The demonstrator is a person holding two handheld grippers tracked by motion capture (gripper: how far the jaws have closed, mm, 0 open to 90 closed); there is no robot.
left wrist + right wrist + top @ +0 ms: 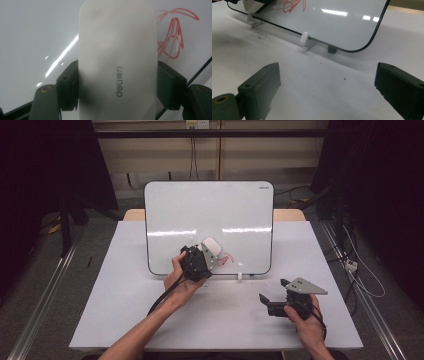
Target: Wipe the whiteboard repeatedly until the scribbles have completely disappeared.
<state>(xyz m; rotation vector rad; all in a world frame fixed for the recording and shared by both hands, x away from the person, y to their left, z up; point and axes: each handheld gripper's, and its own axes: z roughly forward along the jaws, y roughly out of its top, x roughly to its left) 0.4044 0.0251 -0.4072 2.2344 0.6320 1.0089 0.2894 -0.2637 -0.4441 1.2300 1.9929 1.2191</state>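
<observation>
Left tool point(206, 254): I have it closed on the white rounded plastic board eraser point(211, 246); in the left gripper view both black pads press the eraser's point(117, 62) long sides, with the grey "deli" print facing the camera.

Eraser position: pressed flat against the lower middle of the white glossy whiteboard with the thin black rim point(175, 210), just left of the red scribble point(226, 258).

Red scribble: looping pen lines on the board; in the left gripper view they sit at the eraser's upper right edge point(175, 37), partly hidden behind it.

Whiteboard: stands tilted back on small white clip feet point(305, 40) at the far middle of the pale grey bench point(120, 310); ceiling lights reflect across it as bright streaks.

Right tool point(274, 296): I hold it low over the bench's near right part, well apart from the board. Its jaws stand wide open with nothing between them, only bare bench surface point(324, 85).

Right hand point(306, 320): grips the tool body from behind, the grey three-cornered plate point(306, 285) on top.

Left hand point(180, 282): wrapped around the tool from below, cable trailing along my forearm.
</observation>
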